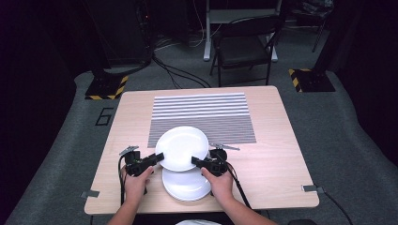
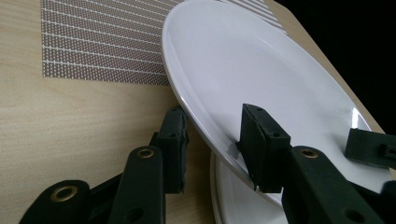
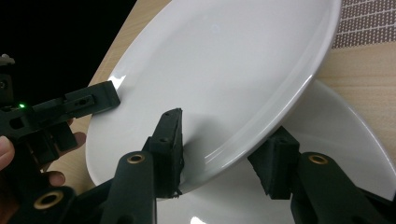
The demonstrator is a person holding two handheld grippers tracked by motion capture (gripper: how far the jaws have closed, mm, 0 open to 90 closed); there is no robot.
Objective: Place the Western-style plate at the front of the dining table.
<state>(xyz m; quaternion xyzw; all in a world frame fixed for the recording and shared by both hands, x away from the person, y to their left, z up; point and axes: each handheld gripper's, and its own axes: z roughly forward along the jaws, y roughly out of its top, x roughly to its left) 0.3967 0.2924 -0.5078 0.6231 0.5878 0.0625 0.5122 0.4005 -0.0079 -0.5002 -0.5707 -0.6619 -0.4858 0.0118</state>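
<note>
A: Where is the upper white plate [image 1: 182, 147] relative to the striped placemat [image 1: 202, 117]?

B: It sits at the placemat's near edge, overlapping that edge a little in the high view, and it is raised off the wooden table [image 1: 277, 140]. Both grippers have it.

A: How does the left gripper [image 1: 157, 157] have it?

B: Clamped on the plate's left rim. In the left gripper view, the rim [image 2: 196, 121] passes between the two black jaws, one pad under the plate and the other on its upper face. The left hand [image 1: 136, 183] is wrapped around the gripper body, on the near side of the placemat.

A: And the right gripper [image 1: 196, 161]?

B: Clamped on the opposite rim. The right gripper view shows one jaw pressed on the plate's top surface and the other underneath the rim [image 3: 261, 135]. The right hand [image 1: 220, 183] is behind it, also on the near side of the placemat.

A: Anything under the plate?

B: A second white plate [image 1: 187, 185] lies flat on the table, closer to the person than the placemat, partly covered by the raised one. The raised plate is tilted over it in both gripper views. I cannot tell whether the two plates touch.

A: Beyond the placemat?

B: A dark folding chair [image 1: 244, 47] stands on the floor past the table's far edge.
</note>
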